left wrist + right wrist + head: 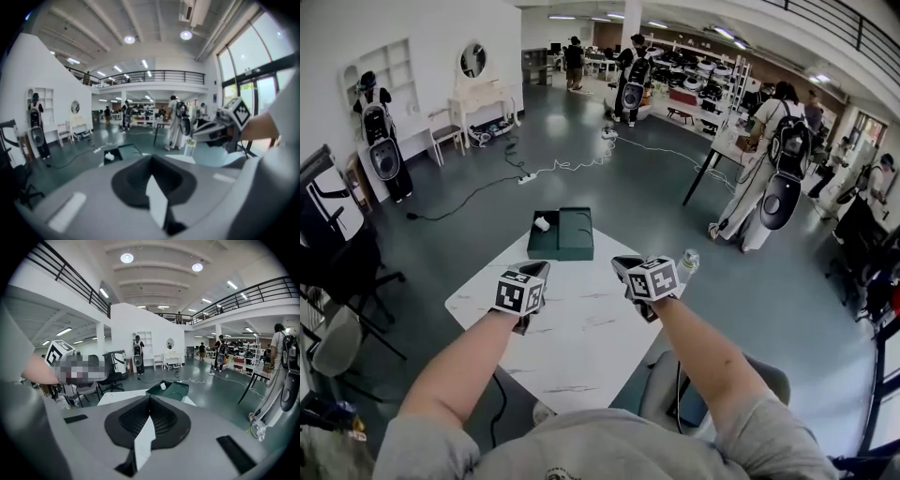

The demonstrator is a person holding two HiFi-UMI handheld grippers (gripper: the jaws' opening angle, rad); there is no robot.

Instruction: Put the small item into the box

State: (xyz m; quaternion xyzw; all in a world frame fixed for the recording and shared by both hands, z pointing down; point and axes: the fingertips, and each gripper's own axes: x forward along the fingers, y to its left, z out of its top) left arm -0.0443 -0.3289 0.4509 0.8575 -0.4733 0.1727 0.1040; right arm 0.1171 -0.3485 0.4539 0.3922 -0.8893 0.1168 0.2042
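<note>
A dark green box (572,234) lies open at the far edge of the white table (581,328). A small white item (542,224) rests in its left half. Both grippers hover over the table's middle, short of the box and apart from it. My left gripper (532,271) is shut with nothing in it, and my right gripper (626,265) is shut and empty too. In the left gripper view the closed jaws (152,161) point toward the box (126,152) and the item (109,157). The right gripper view shows the box (171,391) and item (162,386) ahead of its closed jaws (150,401).
A clear bottle with a green cap (687,265) stands at the table's right edge, close to the right gripper. Office chairs (347,272) stand to the left. People with backpacks (773,178) and cables are on the floor beyond the table.
</note>
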